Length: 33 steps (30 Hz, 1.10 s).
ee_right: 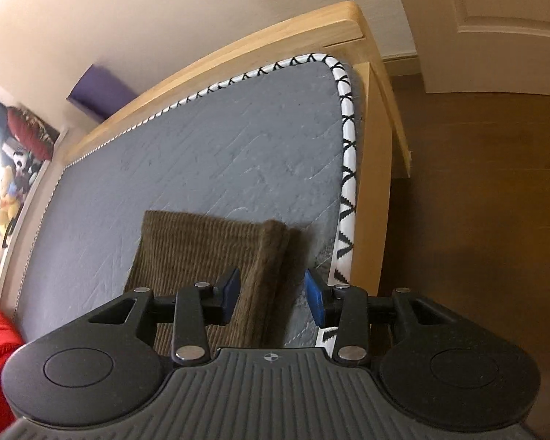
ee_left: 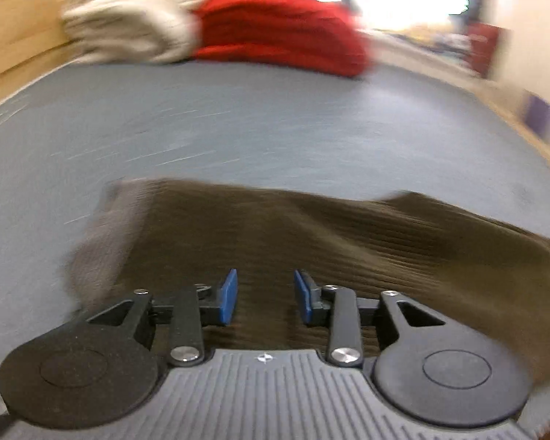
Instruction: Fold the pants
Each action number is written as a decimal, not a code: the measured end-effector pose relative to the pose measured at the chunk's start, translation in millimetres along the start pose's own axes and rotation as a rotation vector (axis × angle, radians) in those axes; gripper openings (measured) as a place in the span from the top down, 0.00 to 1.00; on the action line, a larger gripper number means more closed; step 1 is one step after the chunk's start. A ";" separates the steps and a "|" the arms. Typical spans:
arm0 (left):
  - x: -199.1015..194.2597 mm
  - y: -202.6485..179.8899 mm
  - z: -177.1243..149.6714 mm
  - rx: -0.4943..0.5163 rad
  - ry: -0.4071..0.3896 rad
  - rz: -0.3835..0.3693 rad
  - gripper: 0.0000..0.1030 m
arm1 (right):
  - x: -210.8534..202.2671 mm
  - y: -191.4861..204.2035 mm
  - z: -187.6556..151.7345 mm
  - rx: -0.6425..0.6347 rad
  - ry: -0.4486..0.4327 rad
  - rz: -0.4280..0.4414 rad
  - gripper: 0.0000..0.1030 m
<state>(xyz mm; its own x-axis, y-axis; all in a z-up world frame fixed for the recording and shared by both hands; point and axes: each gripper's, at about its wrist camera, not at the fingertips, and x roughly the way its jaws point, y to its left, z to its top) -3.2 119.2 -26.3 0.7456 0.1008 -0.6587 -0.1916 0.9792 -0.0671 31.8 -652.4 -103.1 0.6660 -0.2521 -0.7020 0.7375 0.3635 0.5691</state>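
Note:
Brown corduroy pants (ee_left: 311,242) lie on a grey mattress (ee_left: 238,128). In the left wrist view they spread across the near part, blurred by motion. My left gripper (ee_left: 264,297) is open just above the fabric, nothing between its blue pads (ee_left: 228,295). In the right wrist view a folded end of the pants (ee_right: 209,249) lies near the mattress's right edge. My right gripper (ee_right: 273,295) is open over the pants' right edge, holding nothing.
A red garment (ee_left: 282,29) and a beige garment (ee_left: 128,18) are piled at the far side of the mattress. The mattress has white patterned piping (ee_right: 348,154) and a wooden bed frame (ee_right: 370,146). Wooden floor (ee_right: 476,201) lies to the right. Soft toys (ee_right: 14,183) stand at the left.

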 end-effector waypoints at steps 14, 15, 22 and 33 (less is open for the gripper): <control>20.3 -71.4 -42.3 0.312 0.198 -0.296 0.48 | 50.1 2.5 -5.2 0.084 0.105 -0.014 0.60; 20.5 -71.7 -43.1 0.301 0.200 -0.298 0.48 | 51.5 0.7 -4.7 0.097 0.105 -0.013 0.60; 28.3 -63.6 -41.8 0.282 0.202 -0.306 0.47 | 54.6 8.0 -0.6 0.062 0.068 -0.022 0.86; 30.9 -60.0 -34.3 0.258 0.214 -0.320 0.47 | -95.0 177.2 -110.0 -0.654 -0.294 0.385 0.92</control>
<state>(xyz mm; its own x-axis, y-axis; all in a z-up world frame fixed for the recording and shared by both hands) 9.4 57.6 -68.4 0.5876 -0.2259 -0.7770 0.2121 0.9697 -0.1215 86.9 -465.4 17.4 0.9287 -0.1946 -0.3155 0.2969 0.9001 0.3188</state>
